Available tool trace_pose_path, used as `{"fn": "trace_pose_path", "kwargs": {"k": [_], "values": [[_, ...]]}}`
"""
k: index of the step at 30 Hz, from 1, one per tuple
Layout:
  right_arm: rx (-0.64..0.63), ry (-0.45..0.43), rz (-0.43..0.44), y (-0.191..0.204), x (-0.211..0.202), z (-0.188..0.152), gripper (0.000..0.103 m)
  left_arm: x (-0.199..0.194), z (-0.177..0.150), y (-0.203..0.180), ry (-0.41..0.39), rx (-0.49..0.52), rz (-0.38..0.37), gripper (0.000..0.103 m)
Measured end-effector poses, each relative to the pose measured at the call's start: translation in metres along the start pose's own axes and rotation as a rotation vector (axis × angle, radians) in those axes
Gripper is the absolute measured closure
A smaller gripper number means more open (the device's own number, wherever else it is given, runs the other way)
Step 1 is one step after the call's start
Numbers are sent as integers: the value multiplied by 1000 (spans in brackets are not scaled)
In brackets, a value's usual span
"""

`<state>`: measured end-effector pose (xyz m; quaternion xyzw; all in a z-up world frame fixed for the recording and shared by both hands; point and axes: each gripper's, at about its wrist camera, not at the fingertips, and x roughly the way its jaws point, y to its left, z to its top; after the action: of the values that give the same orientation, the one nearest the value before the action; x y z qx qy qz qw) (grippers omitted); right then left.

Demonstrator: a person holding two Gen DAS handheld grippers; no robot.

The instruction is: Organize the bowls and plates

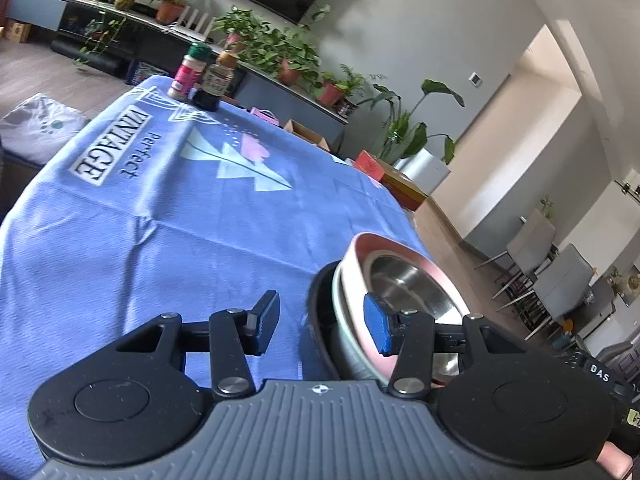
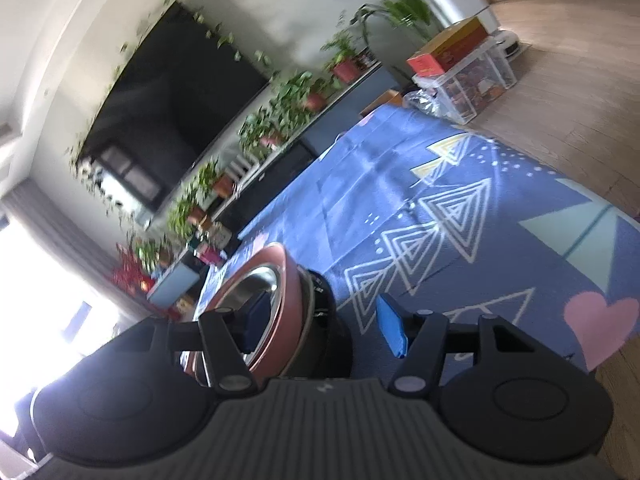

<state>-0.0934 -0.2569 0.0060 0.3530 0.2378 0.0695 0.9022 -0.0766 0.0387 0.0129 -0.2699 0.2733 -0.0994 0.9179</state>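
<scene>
**Two claws open beside a stack of bowls**

Two claws stand over a table under a blue cloth (image 1: 160,220), which fills the ground ahead of both of them; the cloth carries pale triangles, a pink heart and the word VINTAGE. Behind the table, well beyond the fingertips in both views, a long low cabinet with potted plants (image 1: 256,40) runs under a dark television (image 2: 168,100).

The stack of bowls (image 1: 400,280) sits on the cloth close in front of both claws. It has a pink bowl with a shiny steel inside on top, a pale bowl beneath it, and a dark dish or bowl at the bottom. Seen from the left claw (image 1: 320,324), the stack lies to the right; the claw's right finger reaches over the pink rim, its blue pad just at or inside that rim, while the left finger stands apart over bare cloth. Its jaws are parted and no pad presses on the bowl.

From the right claw (image 2: 324,320), the same stack (image 2: 276,292) lies to the left. The left finger sits inside the bowl's mouth, the right finger outside over the cloth, and the rim passes between them. These jaws gape wide and grip nothing.

Far ahead of the left claw, at the table's far edge, stand two small bottles (image 1: 204,76), side by side.
</scene>
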Motion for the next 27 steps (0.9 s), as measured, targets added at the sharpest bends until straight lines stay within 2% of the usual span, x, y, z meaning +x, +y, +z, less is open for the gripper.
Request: {"fn": "trace_pose_path", "kwargs": {"k": [5,13,21,24,26,27], "values": [[45,1,32,-8,-2,-2,22,-3,-3,8,-6,-33,1,60],[54,46,92,-6,5,-4,22,5,-8,12,12,-57,-57,57],[70,72,127,-7,12,-9,22,10,-11,19,13,-100,-75,56],[82,75,138,-8,14,-10,22,7,-11,22,-6,-114,-93,53],[93,74,147,-8,14,-10,20,6,-11,22,-13,-116,-118,44],[95,75,150,-9,15,-10,19,7,-11,23,-11,-122,-139,43]]}}
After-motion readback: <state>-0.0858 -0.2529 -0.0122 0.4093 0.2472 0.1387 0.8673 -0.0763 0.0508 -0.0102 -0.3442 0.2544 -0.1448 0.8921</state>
